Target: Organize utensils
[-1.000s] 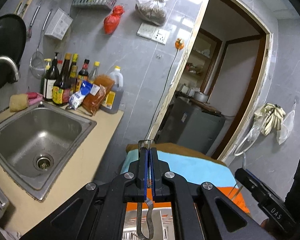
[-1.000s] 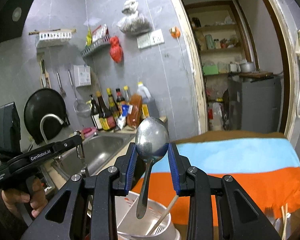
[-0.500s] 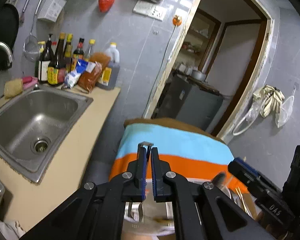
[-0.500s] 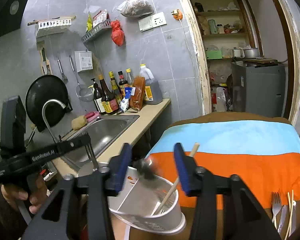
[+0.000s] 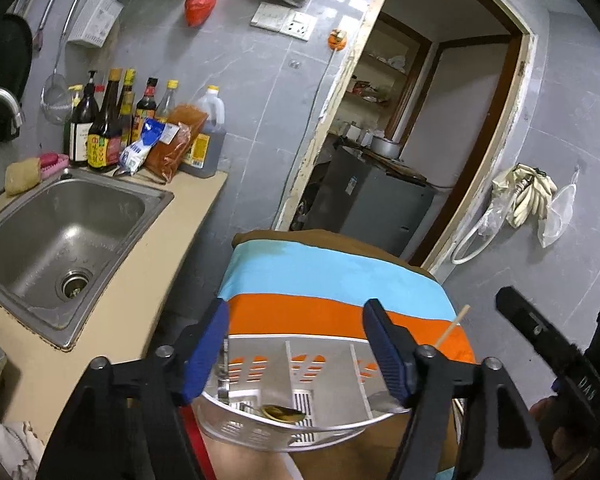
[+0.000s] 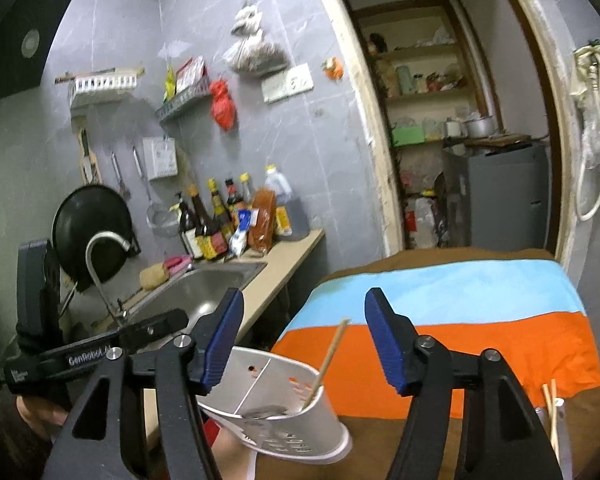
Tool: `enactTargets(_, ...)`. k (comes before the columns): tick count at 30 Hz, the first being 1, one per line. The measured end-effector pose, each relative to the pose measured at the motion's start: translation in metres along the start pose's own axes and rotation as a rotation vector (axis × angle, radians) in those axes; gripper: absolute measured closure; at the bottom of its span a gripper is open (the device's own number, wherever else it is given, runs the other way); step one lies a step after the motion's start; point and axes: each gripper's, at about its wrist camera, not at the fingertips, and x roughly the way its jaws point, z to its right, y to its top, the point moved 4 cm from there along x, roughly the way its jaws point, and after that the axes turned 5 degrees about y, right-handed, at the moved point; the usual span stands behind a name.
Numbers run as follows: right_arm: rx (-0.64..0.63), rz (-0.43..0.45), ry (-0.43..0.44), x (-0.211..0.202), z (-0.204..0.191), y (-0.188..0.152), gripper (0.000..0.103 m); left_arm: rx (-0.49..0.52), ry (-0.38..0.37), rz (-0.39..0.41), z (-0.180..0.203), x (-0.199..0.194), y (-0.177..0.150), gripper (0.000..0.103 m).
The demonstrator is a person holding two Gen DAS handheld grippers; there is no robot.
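Note:
A white slotted utensil holder [image 5: 300, 432] stands on the striped cloth at the near edge; it also shows in the right wrist view [image 6: 300, 436]. A metal spoon [image 5: 282, 413] lies inside it, and a wooden chopstick [image 6: 327, 364] leans out of it. My left gripper [image 5: 296, 348] is open and empty just above the holder. My right gripper [image 6: 304, 340] is open and empty above it too. More chopsticks [image 6: 550, 416] lie on the table at the lower right.
A table with a blue, orange and brown cloth [image 5: 340, 276] stretches ahead. A steel sink [image 5: 60, 236] in a beige counter lies left, with bottles [image 5: 108, 128] against the wall. A doorway [image 5: 420, 140] opens behind the table.
My right gripper opened and let the spoon drop into the holder. My left gripper opened and released the thin metal utensil it held. Both now hover lower over the holder.

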Motion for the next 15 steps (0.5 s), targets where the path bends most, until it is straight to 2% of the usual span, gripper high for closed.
enactTargets(5, -0.015, 0.071, -0.067, -0.029, 0.013, 0.016, 0.025, 0.025, 0.017, 0.049, 0.017, -0.015, 0.004, 0.011)
enactTargets(8, -0.026, 0.109, -0.122, -0.051, 0.026, 0.024, 0.01, 0.04, 0.039, 0.094, 0.029, -0.026, 0.006, 0.005)
enactTargets(15, -0.069, 0.148, -0.246, -0.097, 0.057, 0.036, 0.002, 0.117, 0.08, 0.194, 0.072, -0.046, 0.005, 0.001)
